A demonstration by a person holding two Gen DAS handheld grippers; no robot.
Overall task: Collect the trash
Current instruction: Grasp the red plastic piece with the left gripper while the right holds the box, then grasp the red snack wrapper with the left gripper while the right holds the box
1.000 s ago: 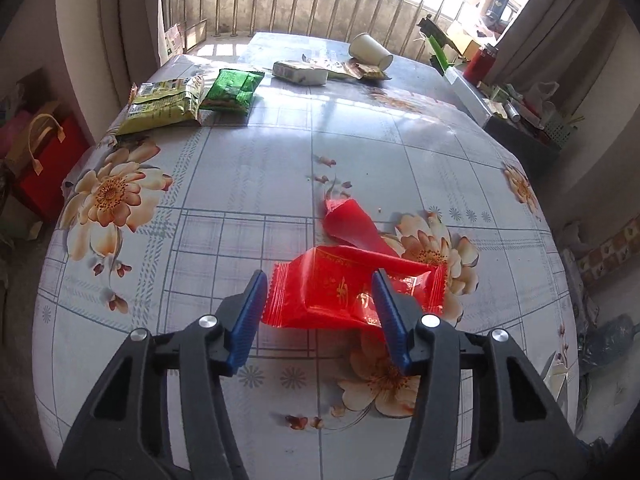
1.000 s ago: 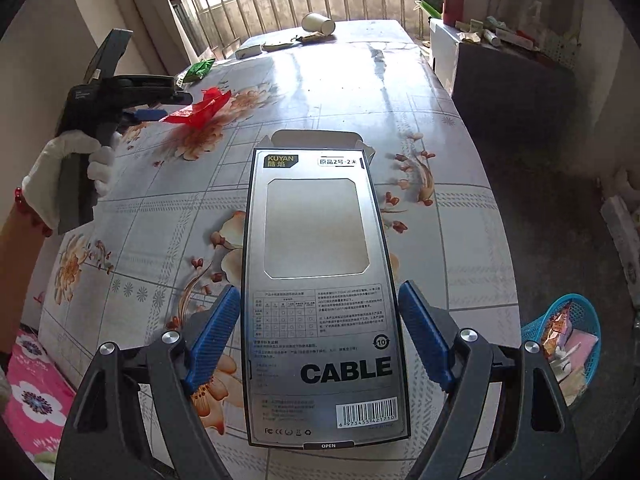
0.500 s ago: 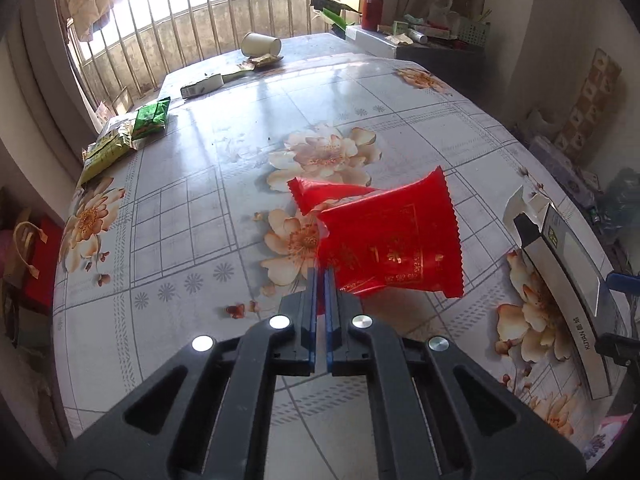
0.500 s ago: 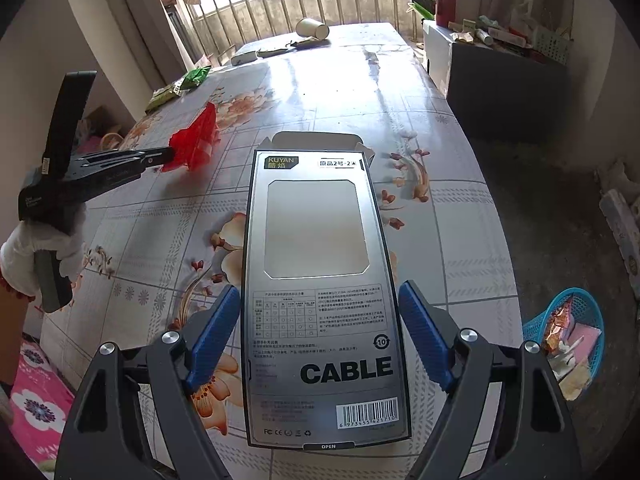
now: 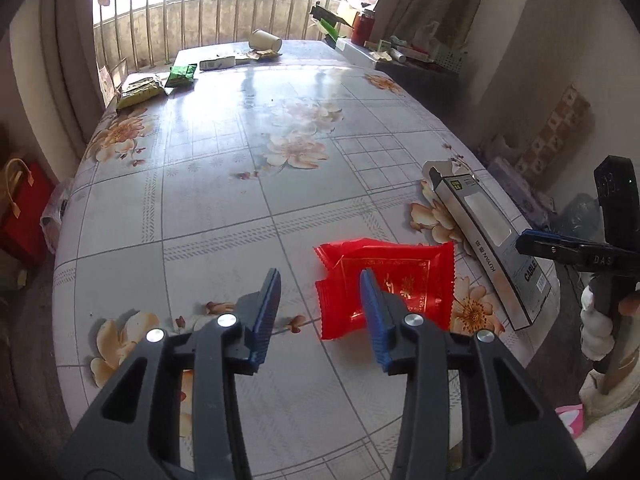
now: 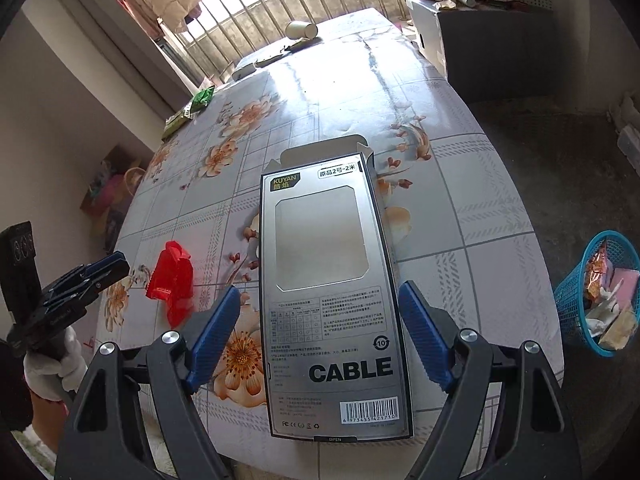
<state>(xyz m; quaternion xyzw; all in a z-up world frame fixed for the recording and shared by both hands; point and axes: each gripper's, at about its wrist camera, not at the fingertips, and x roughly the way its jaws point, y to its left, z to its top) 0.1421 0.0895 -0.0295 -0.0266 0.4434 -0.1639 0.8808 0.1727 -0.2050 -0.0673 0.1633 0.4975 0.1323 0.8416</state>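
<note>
A red snack wrapper [image 5: 396, 280] lies on the floral tablecloth near the front edge; it also shows in the right wrist view [image 6: 172, 280]. My left gripper [image 5: 320, 304] is open just behind it, its right finger over the wrapper's near edge, holding nothing. A grey "CABLE" box [image 6: 332, 292] lies flat between the open fingers of my right gripper [image 6: 320, 320], not clamped; it also shows in the left wrist view [image 5: 488, 248]. The left gripper [image 6: 100, 270] shows at the right wrist view's left edge.
A blue trash basket [image 6: 600, 296] with several scraps stands on the floor right of the table. Green snack bags [image 5: 160, 84], a small box [image 5: 216, 63] and a tipped paper cup [image 5: 265, 40] lie at the far end. A cluttered cabinet [image 6: 480, 20] stands far right.
My left gripper carried the red wrapper toward the cable box, then opened and let it go onto the table. The right gripper stayed open around the box.
</note>
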